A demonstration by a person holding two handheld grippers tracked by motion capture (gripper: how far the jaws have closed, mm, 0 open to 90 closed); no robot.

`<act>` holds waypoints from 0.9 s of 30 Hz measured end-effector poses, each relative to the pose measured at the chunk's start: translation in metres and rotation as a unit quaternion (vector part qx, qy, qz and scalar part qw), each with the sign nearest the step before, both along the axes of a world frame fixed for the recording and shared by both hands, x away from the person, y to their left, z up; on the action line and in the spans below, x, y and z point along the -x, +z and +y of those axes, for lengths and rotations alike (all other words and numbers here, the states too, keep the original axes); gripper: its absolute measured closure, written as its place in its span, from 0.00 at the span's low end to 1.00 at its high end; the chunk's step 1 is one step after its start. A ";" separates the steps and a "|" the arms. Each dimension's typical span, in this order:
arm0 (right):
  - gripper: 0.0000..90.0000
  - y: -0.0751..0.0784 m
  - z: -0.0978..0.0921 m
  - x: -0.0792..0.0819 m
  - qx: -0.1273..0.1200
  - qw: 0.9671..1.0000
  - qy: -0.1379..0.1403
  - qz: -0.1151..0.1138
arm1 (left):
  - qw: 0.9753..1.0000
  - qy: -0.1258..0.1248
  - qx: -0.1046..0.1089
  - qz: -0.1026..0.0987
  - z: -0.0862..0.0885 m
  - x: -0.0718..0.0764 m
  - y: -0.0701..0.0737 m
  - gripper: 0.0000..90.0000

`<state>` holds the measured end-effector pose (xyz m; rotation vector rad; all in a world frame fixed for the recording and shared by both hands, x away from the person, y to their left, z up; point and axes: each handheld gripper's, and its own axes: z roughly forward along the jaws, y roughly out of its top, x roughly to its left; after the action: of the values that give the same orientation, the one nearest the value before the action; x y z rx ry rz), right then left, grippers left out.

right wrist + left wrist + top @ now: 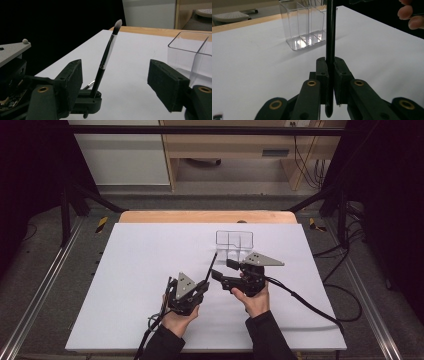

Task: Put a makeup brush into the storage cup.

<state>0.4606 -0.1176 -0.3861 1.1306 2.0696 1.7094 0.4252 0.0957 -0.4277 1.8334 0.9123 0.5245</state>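
- From above, the left gripper (202, 281) sits near the middle of the white table (140, 270), held in a hand (178, 320) that comes in from the near edge, sleeve dark, cable trailing back beside the wrist.
- Its jaws are clamped on the handle of a makeup brush (210, 266), which slants up and away toward the clear plastic organizer (234, 239) at the far side of the table.
- The left gripper view gives the grip up close: the black handle (330, 50) stands straight between the two pads, its butt end poking out below them, and the organizer's (305, 27) divided compartments stand beyond on the table.
- The right gripper view alone tells what kind of brush it is: pale bristles at the top, a silver ferrule, then a black handle (106, 56) tilted to the right.
- The right gripper (223, 274) hangs just beside the brush, its hand (256, 301) turned so it points leftward across the table; the jaws are spread wide with nothing between them.
- The organizer (192, 57) stands just behind the right-hand jaw in that view.
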 end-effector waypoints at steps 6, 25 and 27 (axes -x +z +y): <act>0.40 -0.003 0.003 -0.001 -0.012 1.000 -0.003 0.008 | 1.000 0.002 0.005 0.000 -0.004 0.001 -0.001 0.92; 0.70 -0.005 0.006 -0.004 -0.045 0.999 -0.004 0.030 | 1.000 0.002 0.007 0.002 -0.012 0.003 -0.003 0.92; 0.73 -0.005 0.006 -0.004 -0.047 0.998 -0.004 0.031 | 1.000 0.002 0.007 0.002 -0.012 0.003 -0.003 0.92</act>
<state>0.4642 -0.1113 -0.3907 1.2321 2.0364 1.8080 0.4219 0.0833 -0.4308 1.8210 0.9215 0.5160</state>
